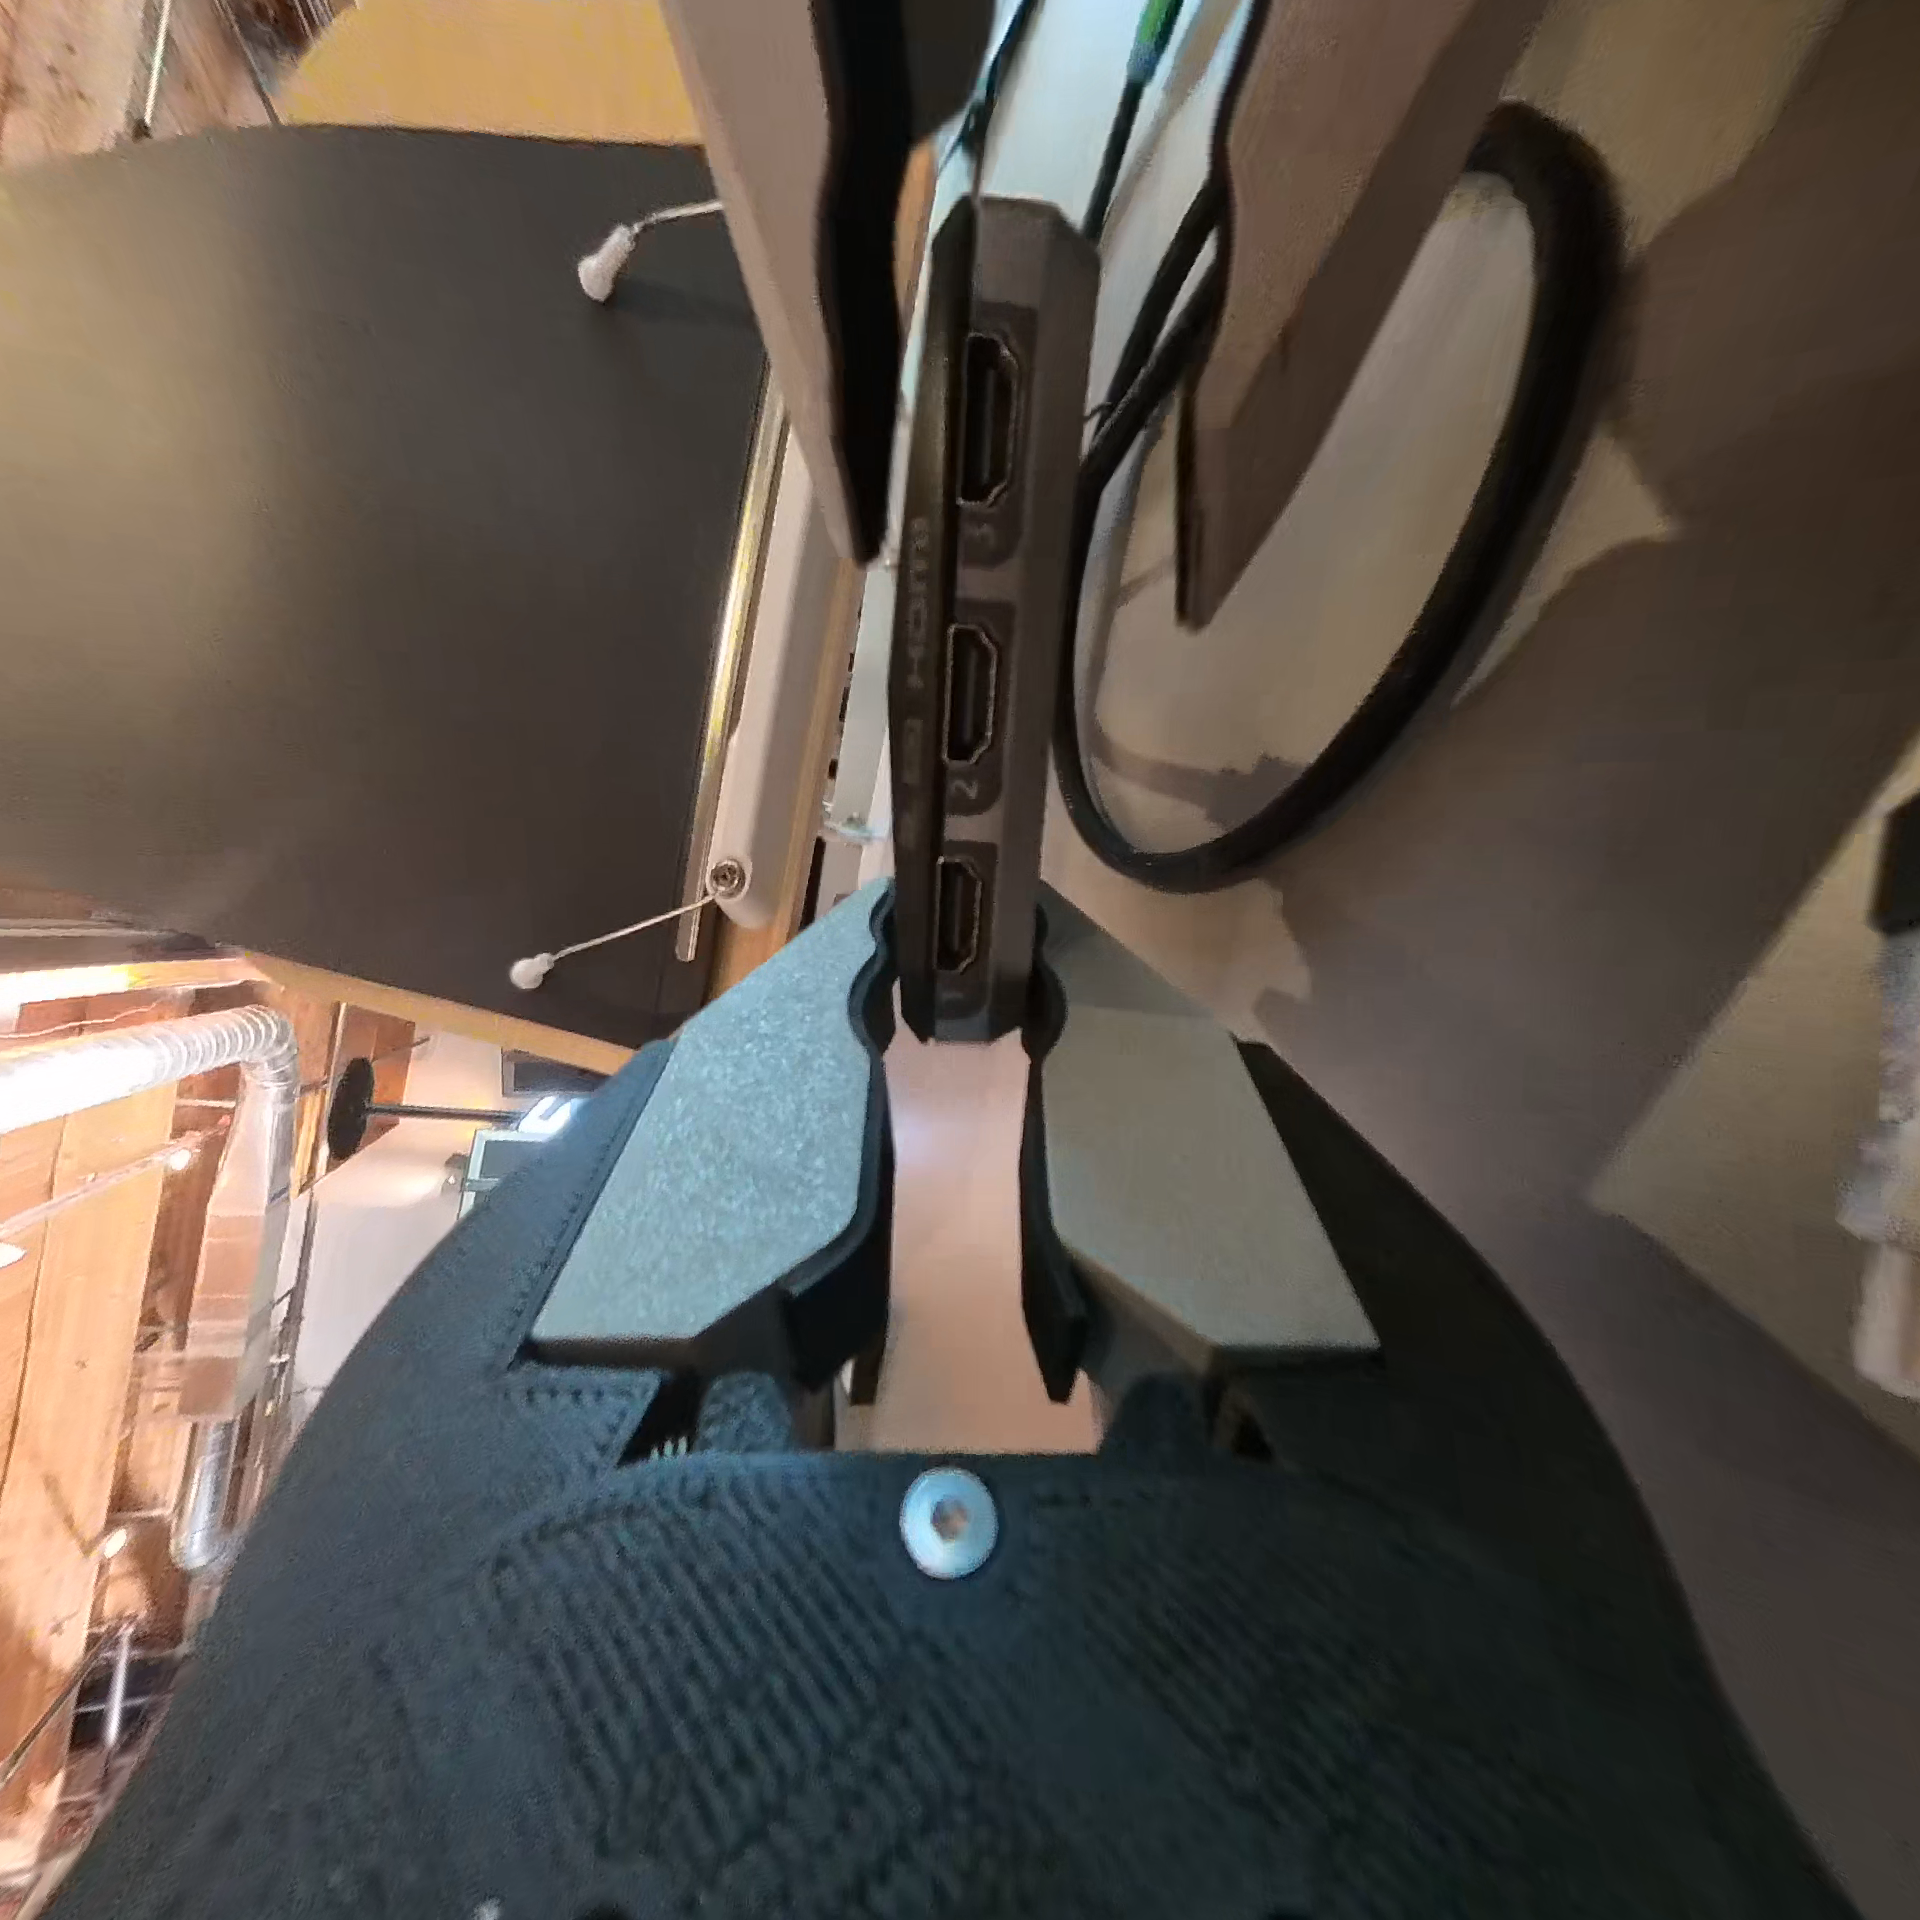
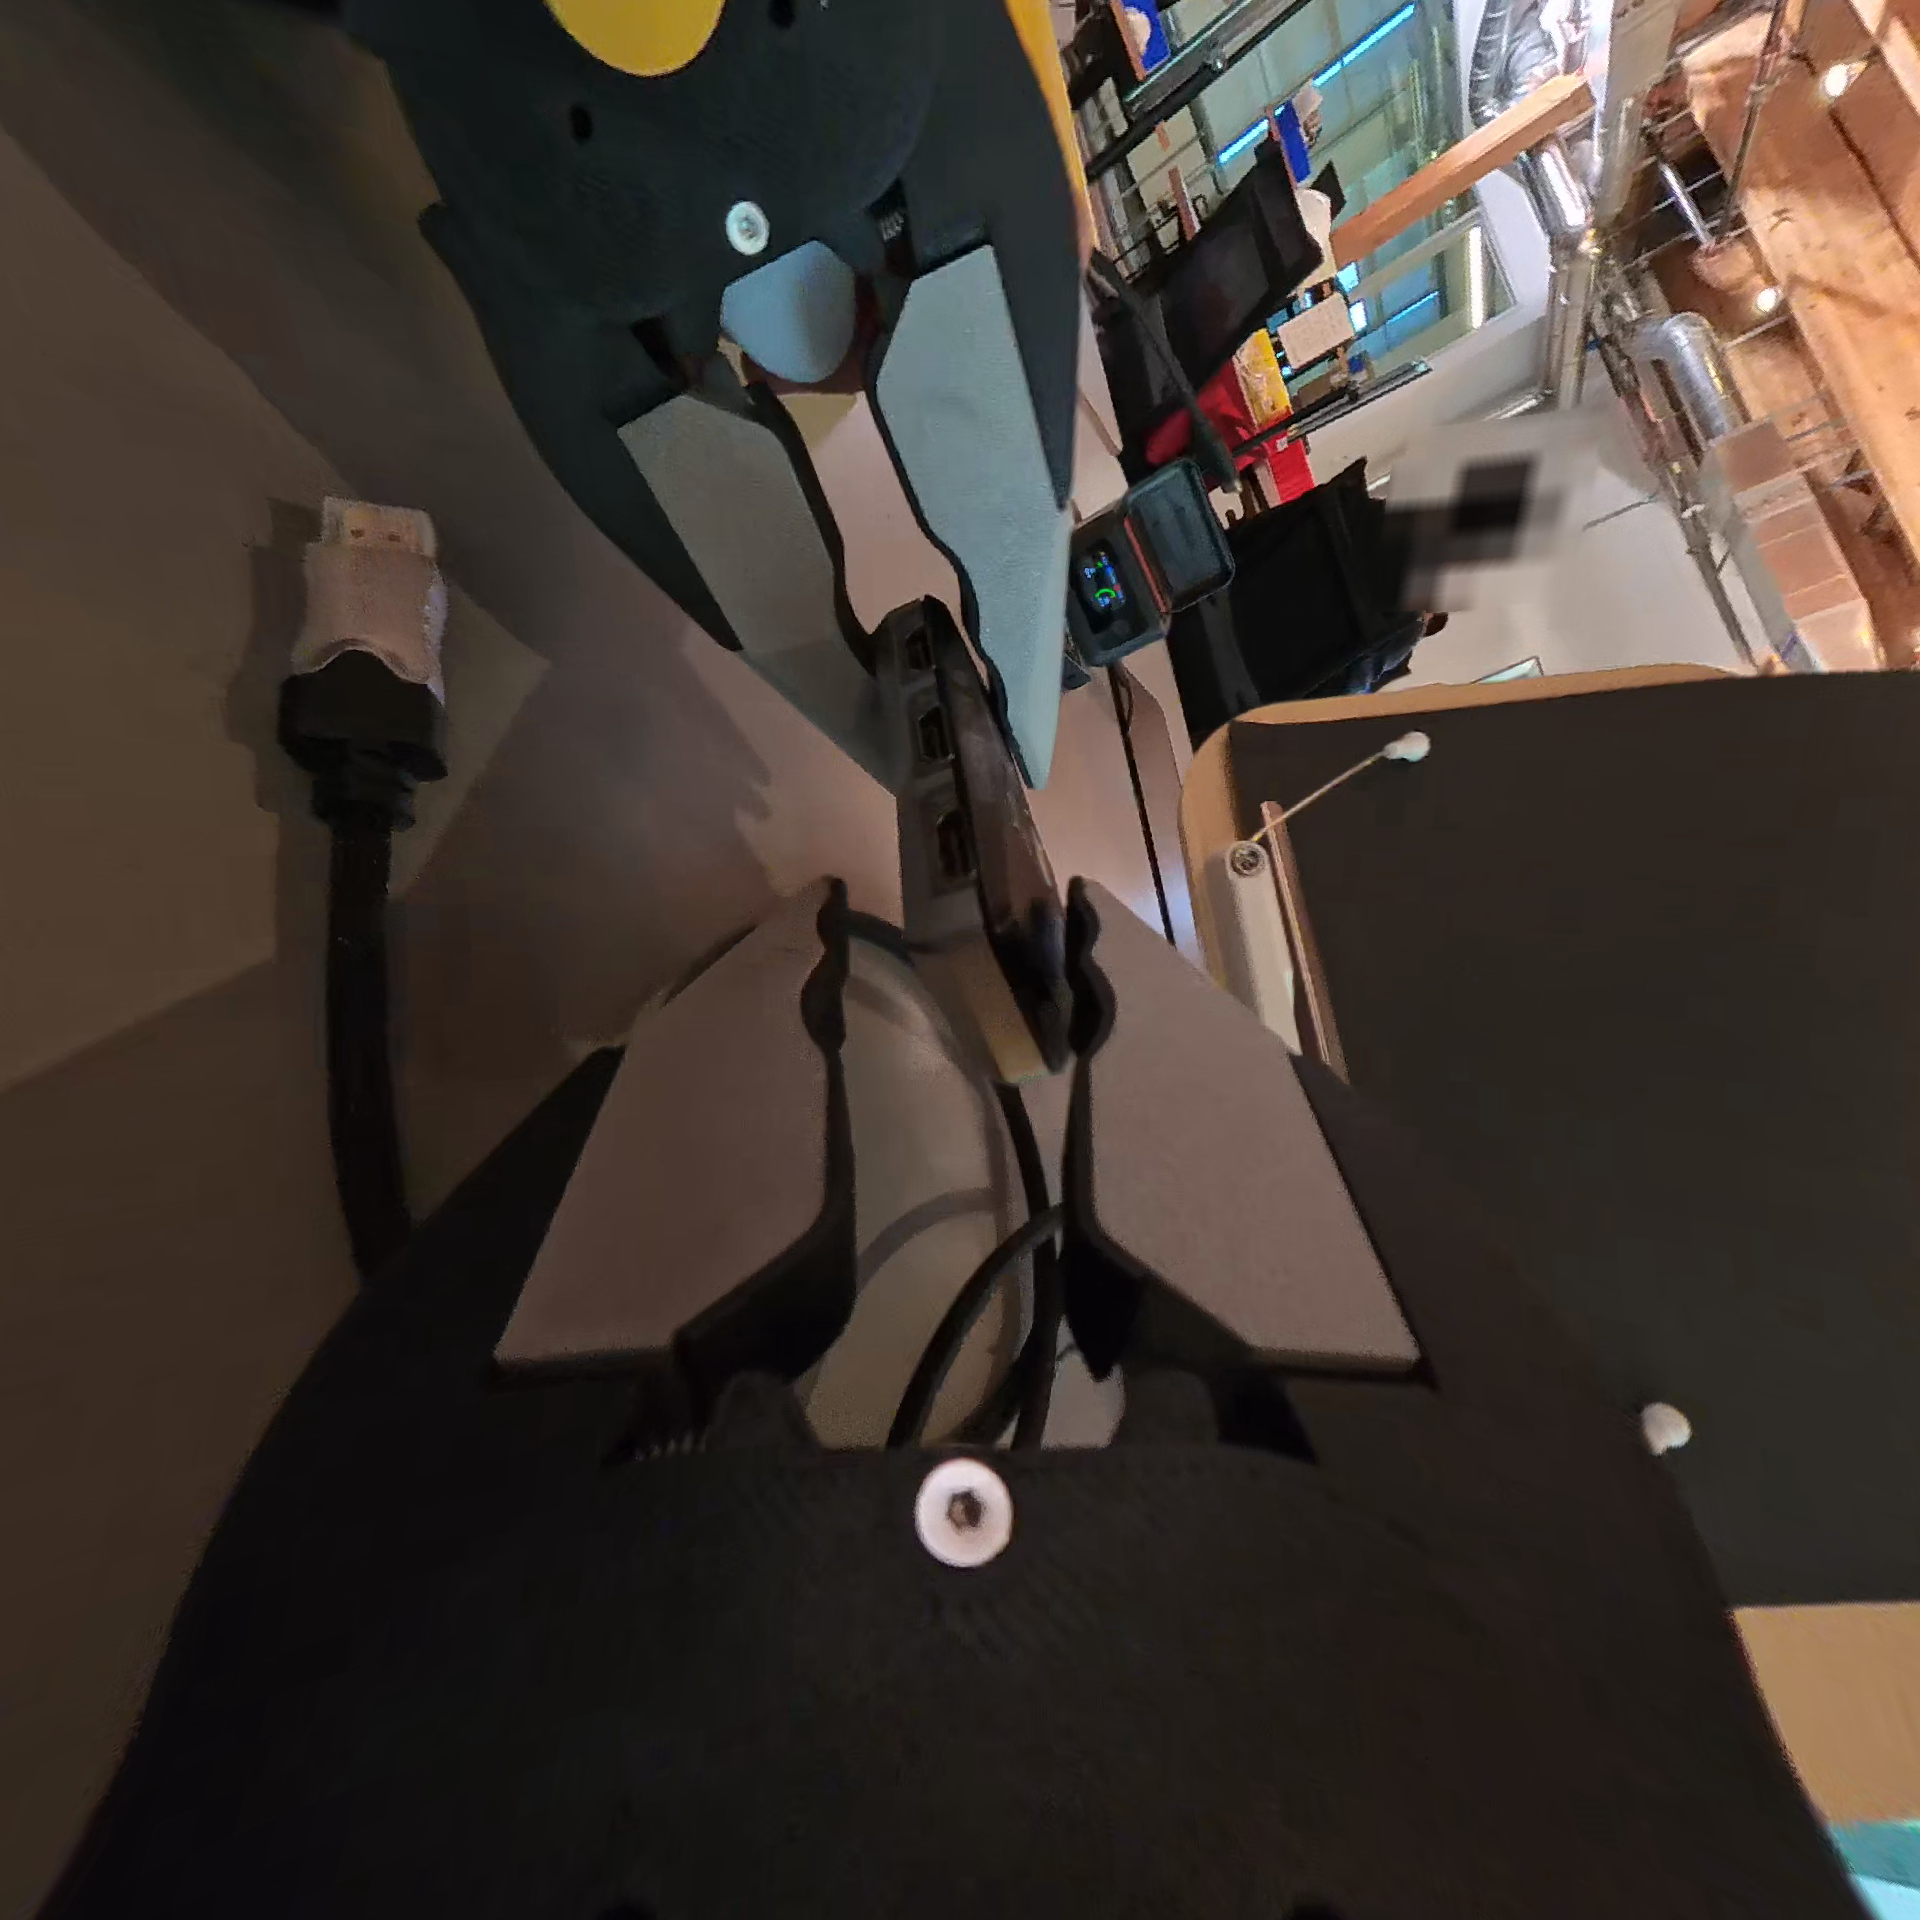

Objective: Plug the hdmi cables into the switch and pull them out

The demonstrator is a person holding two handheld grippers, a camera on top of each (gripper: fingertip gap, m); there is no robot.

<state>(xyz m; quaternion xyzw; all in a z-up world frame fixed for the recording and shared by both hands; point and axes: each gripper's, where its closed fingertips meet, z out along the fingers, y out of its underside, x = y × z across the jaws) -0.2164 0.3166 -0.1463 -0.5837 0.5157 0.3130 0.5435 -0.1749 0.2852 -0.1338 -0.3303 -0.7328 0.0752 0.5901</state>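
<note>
Both pairs of jaws were engaged at opposite ends of the switch (image 1: 987,623): the left gripper (image 1: 961,971) was clamped on its near end, while the right gripper's (image 2: 951,971) jaws stood partly apart, one finger (image 2: 1081,966) touching its far end. Three ports were left unoccupied. One HDMI cable (image 2: 364,644) lay loose on the worktop (image 2: 156,520), well apart.

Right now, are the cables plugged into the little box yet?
Not yet. The HDMI switch is held at one end by the left gripper; the right gripper is around its other end. All three ports show empty. An HDMI plug lies loose on the table, so plugging and pulling remain.
</note>
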